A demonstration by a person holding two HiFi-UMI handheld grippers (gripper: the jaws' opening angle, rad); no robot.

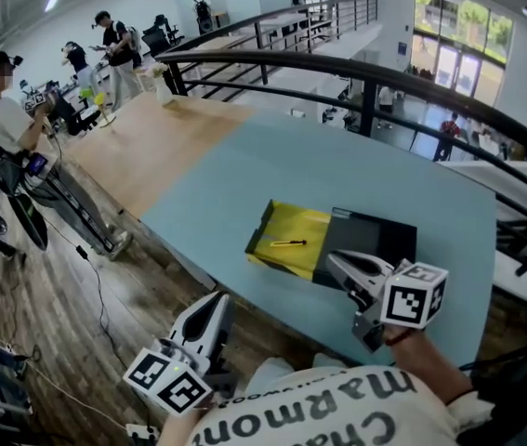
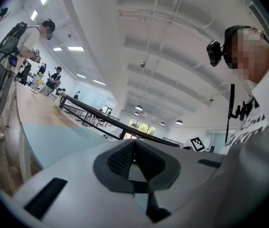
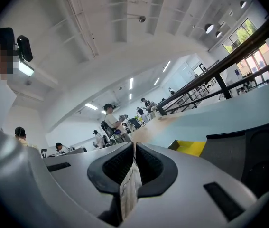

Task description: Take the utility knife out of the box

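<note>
An open box [image 1: 311, 233] with a yellow inside lies on the pale blue table [image 1: 337, 165], its black lid [image 1: 379, 240] lying flat next to it on the right. A yellow utility knife [image 1: 288, 243] lies in the yellow part. My right gripper [image 1: 335, 265] hovers at the lid's near edge, jaws shut, a short way right of the knife. In the right gripper view [image 3: 134, 151] a thin pale strip sits in the seam between the pads; the yellow box [image 3: 191, 147] and the lid [image 3: 248, 151] show ahead. My left gripper [image 1: 220, 303] [image 2: 134, 148] is shut and empty, low beside the table's near left edge.
A black railing [image 1: 365, 72] curves behind the table. A wooden tabletop [image 1: 142, 147] adjoins the blue one at the left. Several people [image 1: 7, 110] work at the far left, with stands and cables [image 1: 96, 286] on the wooden floor.
</note>
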